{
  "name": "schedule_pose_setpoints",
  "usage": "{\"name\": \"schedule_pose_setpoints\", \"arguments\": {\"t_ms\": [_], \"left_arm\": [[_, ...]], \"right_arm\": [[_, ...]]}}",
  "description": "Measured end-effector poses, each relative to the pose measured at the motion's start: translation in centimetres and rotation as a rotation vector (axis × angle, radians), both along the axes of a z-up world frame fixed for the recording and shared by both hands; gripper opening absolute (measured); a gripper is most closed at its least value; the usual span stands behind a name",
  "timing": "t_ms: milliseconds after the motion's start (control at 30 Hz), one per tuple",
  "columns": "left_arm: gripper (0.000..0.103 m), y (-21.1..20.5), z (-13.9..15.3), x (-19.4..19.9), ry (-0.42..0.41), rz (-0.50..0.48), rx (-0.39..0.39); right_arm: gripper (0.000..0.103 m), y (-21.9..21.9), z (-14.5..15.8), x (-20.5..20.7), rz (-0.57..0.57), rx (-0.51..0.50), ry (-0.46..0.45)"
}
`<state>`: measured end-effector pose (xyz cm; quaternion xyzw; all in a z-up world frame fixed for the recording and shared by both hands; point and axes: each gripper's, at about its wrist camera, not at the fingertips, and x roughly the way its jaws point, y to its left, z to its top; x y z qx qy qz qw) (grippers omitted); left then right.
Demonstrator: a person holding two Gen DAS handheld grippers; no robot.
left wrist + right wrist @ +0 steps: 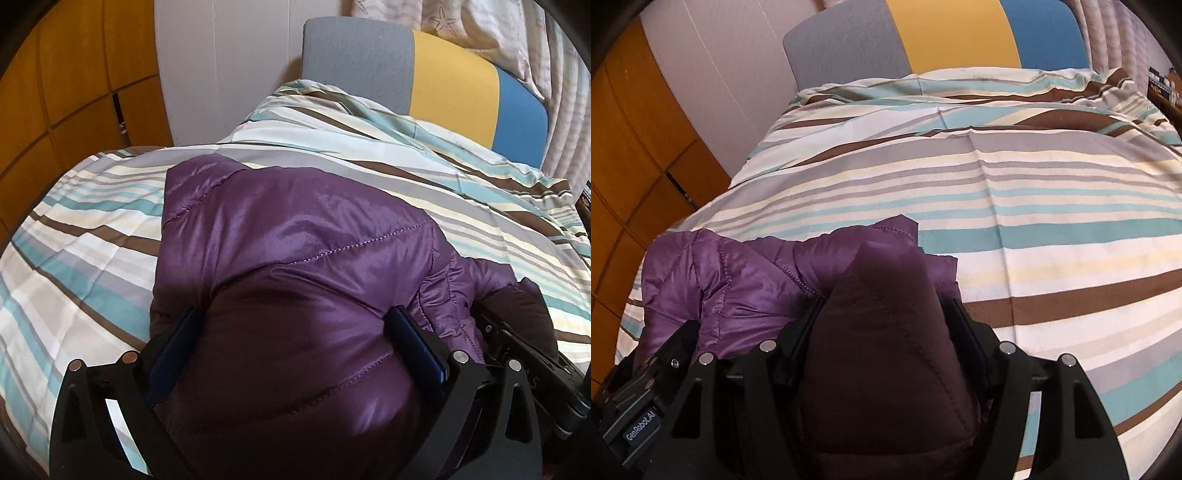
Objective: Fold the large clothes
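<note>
Purple quilted jacket (295,236) lies on the bed, on a striped duvet (92,229); shell is glossy, satin-like nylon, puffed between lines of visible stitching, creased where it bunches. Near edge of the garment is lifted off the bedding and bulges up toward both cameras as a rounded, padded fold, darker in shade there. Left gripper (295,325): black plastic frame with round silver rivets, dark blue pads on the inner faces of its fingers; jaws are clamped on a thick wad of the jacket, padding swelling between and over the pads. Right gripper (882,314): same black build, jaws grasping a narrower, peaked ridge of the same jacket, fabric pressed flat against both inner faces, a diagonal seam running down the held fold. In the right wrist view the rest of the jacket (738,273) spreads leftward in soft rumpled lobes, and the left gripper's body shows at lower left with a white-lettered label. In the left wrist view the right gripper's black body sits at the lower right edge, just beside the jacket's crumpled end. Duvet cloth is matte woven cotton-like, horizontal bands of teal, brown, grey, cream and white, lightly wrinkled with pressed fold lines. Beyond it, an upholstered headboard (406,70) in three panels: grey, mustard yellow, blue, with rounded corners. Orange-brown wooden panelled cabinet (66,85) to the left; pale curtain (461,18) with a starfish print at upper right.
</note>
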<state>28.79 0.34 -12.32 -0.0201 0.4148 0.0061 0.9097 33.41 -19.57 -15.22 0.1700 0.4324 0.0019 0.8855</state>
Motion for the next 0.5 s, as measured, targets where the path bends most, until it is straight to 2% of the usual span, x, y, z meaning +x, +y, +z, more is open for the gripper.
{"name": "schedule_pose_setpoints", "arguments": {"t_ms": [500], "left_arm": [[0.100, 0.17, -0.11, -0.05, -0.010, 0.003, 0.000]], "right_arm": [[0.066, -0.08, -0.04, -0.22, -0.005, -0.002, -0.011]]}}
